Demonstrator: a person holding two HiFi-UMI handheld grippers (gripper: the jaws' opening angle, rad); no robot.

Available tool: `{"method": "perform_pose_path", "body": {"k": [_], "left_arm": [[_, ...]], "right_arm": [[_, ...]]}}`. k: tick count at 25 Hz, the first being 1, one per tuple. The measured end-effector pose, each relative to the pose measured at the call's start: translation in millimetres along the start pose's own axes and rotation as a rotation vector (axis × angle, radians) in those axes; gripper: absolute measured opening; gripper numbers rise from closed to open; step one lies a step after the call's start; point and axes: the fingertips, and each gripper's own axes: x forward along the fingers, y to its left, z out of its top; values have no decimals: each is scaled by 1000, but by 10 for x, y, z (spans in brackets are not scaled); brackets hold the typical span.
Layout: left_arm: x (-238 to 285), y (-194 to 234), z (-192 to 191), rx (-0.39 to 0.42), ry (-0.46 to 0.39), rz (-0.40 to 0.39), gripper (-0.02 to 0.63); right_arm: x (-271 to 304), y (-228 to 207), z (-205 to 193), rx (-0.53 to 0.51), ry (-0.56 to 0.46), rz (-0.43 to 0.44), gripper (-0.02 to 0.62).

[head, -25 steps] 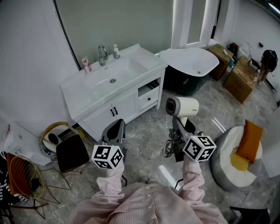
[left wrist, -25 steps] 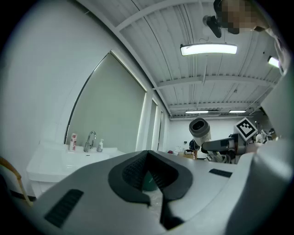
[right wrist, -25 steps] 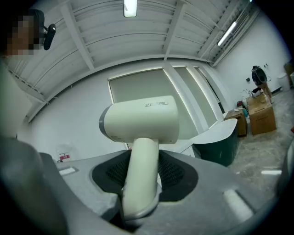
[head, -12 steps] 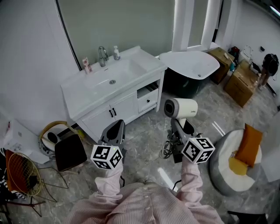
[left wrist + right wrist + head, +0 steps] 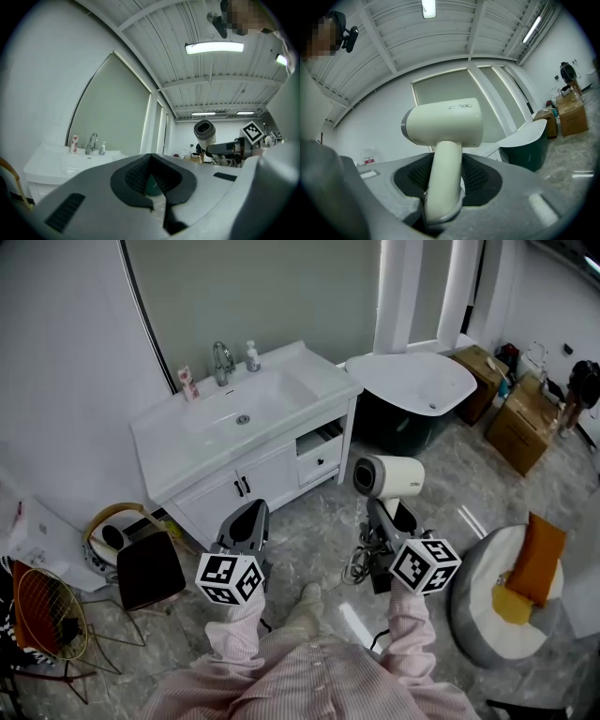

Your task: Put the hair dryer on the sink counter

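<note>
only the right gripper view shows right gripper (image 5: 444, 185) clamping hair dryer (image 5: 443, 124).

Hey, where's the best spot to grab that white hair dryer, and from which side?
On the hair dryer, probably the handle, from below, as the right gripper holds it: it is slim and straight, while the barrel looks too wide.

In the head view, the handle of the hair dryer (image 5: 389, 474) vanishes low down behind the right gripper (image 5: 387, 517), which also half covers the cord (image 5: 360, 561). The bottles (image 5: 251, 355) at the back of the sink counter (image 5: 187, 442) are too small to identify. In the right gripper view, the print (image 5: 460, 106) on the barrel is too faint to read.
</note>
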Motion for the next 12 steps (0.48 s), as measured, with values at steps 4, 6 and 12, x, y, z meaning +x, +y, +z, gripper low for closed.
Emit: {"method": "perform_pose_path", "body": {"k": [4, 6, 12], "left_arm": [[287, 109, -24, 1, 5, -9, -2], [470, 191, -42, 0, 4, -11, -2], [1128, 495, -101, -9, 18, -16, -3]], "right_arm": [[235, -173, 51, 2, -3, -12, 164], [399, -270, 82, 1, -6, -16, 164], [1017, -615, 162, 8, 5, -25, 164]]}}
